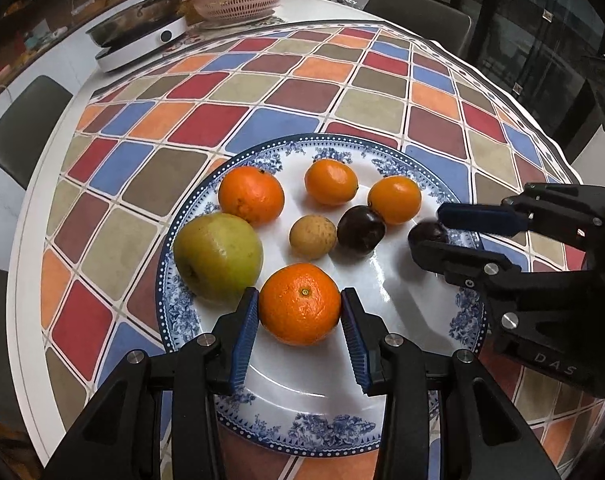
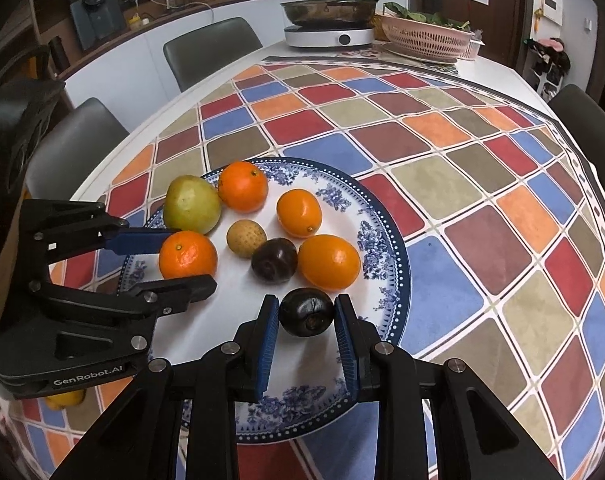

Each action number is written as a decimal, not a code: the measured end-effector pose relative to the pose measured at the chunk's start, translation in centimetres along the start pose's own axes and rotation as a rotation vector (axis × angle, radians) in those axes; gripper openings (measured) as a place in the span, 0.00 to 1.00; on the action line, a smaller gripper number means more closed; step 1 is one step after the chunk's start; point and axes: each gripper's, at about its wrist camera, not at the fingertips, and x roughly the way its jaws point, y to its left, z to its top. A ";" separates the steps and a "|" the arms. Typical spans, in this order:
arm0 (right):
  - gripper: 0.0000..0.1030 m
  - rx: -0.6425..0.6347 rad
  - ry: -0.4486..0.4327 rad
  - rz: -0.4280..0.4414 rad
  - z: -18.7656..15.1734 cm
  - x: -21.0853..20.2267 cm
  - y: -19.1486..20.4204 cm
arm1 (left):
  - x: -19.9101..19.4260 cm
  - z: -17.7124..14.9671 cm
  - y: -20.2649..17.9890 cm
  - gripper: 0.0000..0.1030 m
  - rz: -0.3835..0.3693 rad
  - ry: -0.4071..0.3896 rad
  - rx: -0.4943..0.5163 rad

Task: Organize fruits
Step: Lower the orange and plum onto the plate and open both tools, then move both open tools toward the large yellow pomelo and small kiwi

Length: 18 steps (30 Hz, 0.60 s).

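A blue-and-white plate (image 1: 398, 292) (image 2: 378, 248) holds a green pear (image 1: 217, 258) (image 2: 192, 204), three more oranges (image 1: 251, 196), a small tan fruit (image 1: 313, 237) (image 2: 246, 238) and a dark plum (image 1: 361, 227) (image 2: 274, 260). My left gripper (image 1: 300, 306) (image 2: 182, 256) is shut on an orange (image 1: 300, 304) (image 2: 188, 255) over the plate's near side. My right gripper (image 2: 306, 312) (image 1: 430, 232) is shut on a second dark plum (image 2: 307, 312) (image 1: 428, 234) at the plate's right edge.
The plate lies on a checked tablecloth (image 1: 262, 92) on a white table. At the far end stand an induction cooker with a pan (image 1: 138, 36) (image 2: 328, 20) and a pink basket of greens (image 1: 238, 0) (image 2: 426, 38). Grey chairs (image 2: 210, 50) surround the table. A yellow fruit (image 2: 64, 398) lies under the left gripper.
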 end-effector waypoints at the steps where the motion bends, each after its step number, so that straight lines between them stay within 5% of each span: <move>1: 0.33 0.004 -0.001 -0.003 0.0 -0.1 -0.1 | -0.2 -0.1 0.0 0.43 0.009 -0.006 -0.002; 5: 0.38 0.008 -0.012 -0.006 -0.1 -0.8 -0.1 | -1.3 -0.3 -0.3 0.55 0.050 -0.036 0.024; 13: 0.38 0.010 -0.071 -0.030 -0.4 -4.0 0.3 | -5.9 -1.3 -0.3 0.56 0.082 -0.127 -0.021; 18: 0.38 -0.020 -0.138 -0.020 -0.7 -7.1 1.6 | -10.2 -2.7 -1.3 0.65 0.106 -0.210 -0.025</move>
